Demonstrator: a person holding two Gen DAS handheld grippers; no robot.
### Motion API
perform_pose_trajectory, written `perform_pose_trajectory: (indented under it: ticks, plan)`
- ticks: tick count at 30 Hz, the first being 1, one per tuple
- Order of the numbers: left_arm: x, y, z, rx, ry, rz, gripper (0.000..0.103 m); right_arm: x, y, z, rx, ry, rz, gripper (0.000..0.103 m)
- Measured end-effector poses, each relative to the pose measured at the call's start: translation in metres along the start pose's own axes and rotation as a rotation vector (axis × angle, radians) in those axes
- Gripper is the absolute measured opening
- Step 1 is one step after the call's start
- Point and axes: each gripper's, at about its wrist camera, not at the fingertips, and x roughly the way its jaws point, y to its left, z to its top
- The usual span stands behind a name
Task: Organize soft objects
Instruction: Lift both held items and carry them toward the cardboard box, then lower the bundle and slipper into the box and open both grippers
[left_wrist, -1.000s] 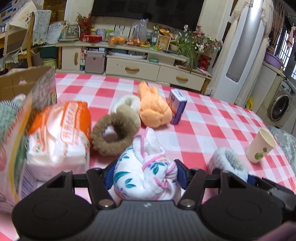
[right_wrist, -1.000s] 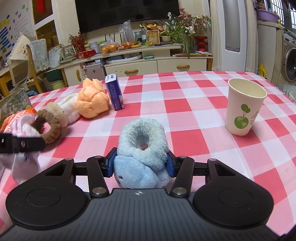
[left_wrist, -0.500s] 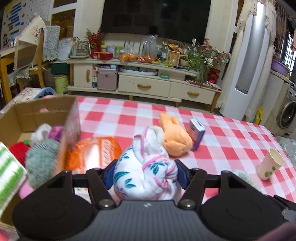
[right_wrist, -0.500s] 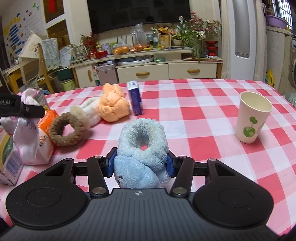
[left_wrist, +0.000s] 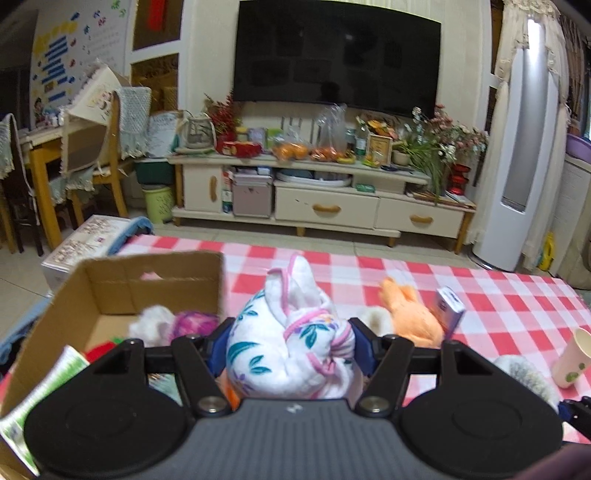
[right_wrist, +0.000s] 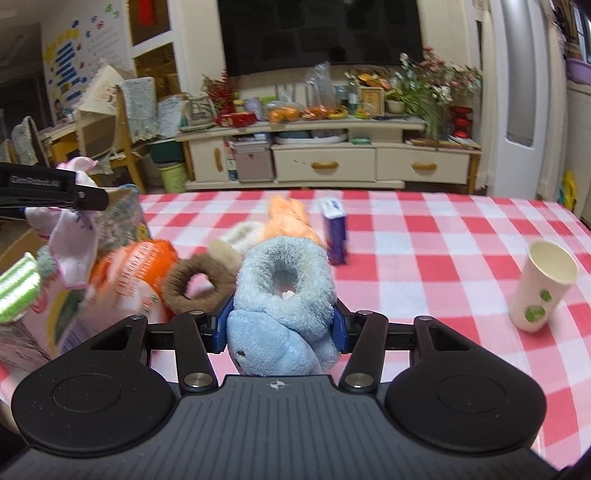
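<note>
My left gripper (left_wrist: 290, 345) is shut on a white floral cloth bundle (left_wrist: 288, 347) and holds it in the air beside the right wall of an open cardboard box (left_wrist: 110, 284); the cloth also hangs in the right wrist view (right_wrist: 74, 236). The box holds several soft things, among them a purple one (left_wrist: 192, 321). My right gripper (right_wrist: 282, 325) is shut on a fluffy blue plush slipper (right_wrist: 284, 295), lifted over the checked table (right_wrist: 424, 240). An orange plush (right_wrist: 288, 218), a cream one (right_wrist: 240, 234) and a brown fuzzy ring (right_wrist: 192, 282) lie on the table.
An orange-and-white tissue pack (right_wrist: 133, 273) lies by the box. A small purple carton (right_wrist: 334, 229) stands mid-table. A paper cup (right_wrist: 541, 284) stands at the right. A green-striped item (right_wrist: 16, 288) sits at the box's near edge.
My left gripper has risen and swung left with the floral cloth, up to the box. My right gripper has lifted the blue slipper and moved left.
</note>
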Motion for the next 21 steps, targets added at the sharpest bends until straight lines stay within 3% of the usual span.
perform_pose_trajectory:
  ticks: [9,21]
  plan:
    - [0.009,0.035,0.013,-0.022,-0.032,0.111,0.064,0.000,0.054,0.028,-0.083,-0.047,0.103,0.064]
    - [0.036,0.092,0.029,-0.055,-0.014,0.236,0.064,0.014,0.130,0.058,-0.175,-0.084,0.248,0.064]
